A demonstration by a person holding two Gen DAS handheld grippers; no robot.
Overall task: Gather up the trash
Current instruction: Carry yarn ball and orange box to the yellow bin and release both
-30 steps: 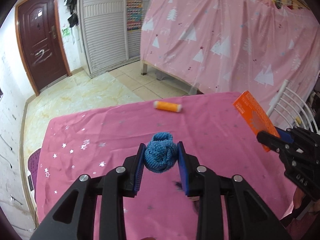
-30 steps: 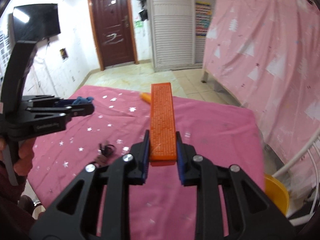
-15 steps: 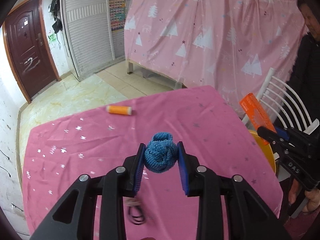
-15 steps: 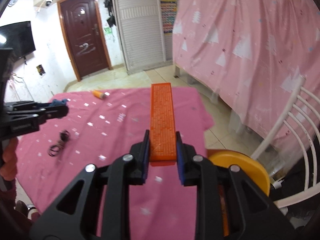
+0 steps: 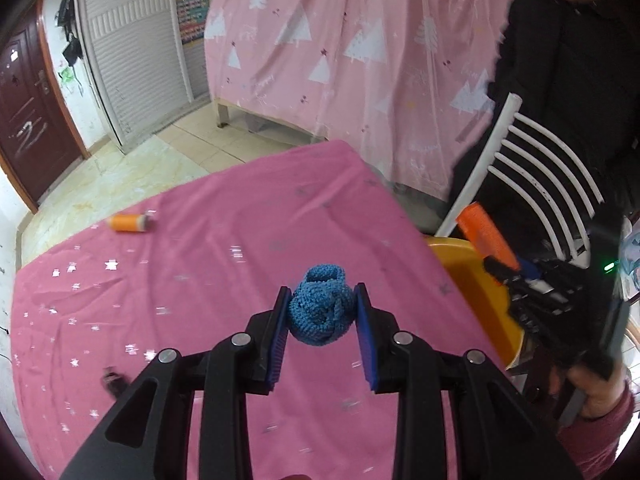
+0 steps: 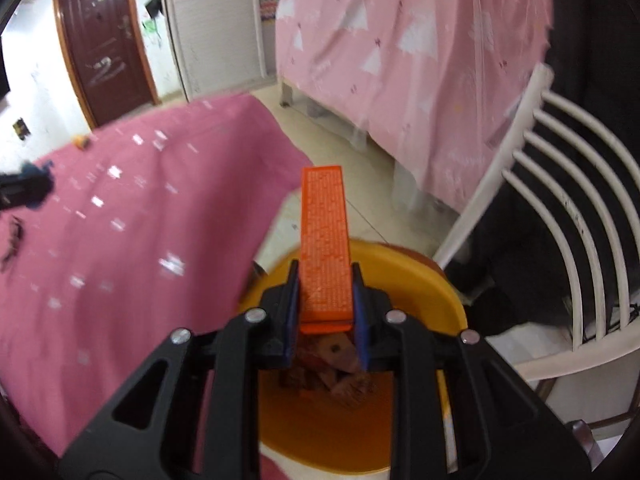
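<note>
Orange box (image 6: 326, 248) clamped in right claw (image 6: 325, 320).

blue knit ball (image 5: 322, 311) gripped, orange box (image 6: 325, 248) over bin (image 6: 420, 280)

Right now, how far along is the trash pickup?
Done: some scraps already lie in the yellow bin. In hand: the right gripper holds the orange box over the bin; the left gripper holds a blue knit ball. Left: the orange spool and a dark tangle on the table.

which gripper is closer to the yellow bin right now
Right. The right gripper hangs over the yellow bin with the orange box; the left gripper is over the table.
</note>
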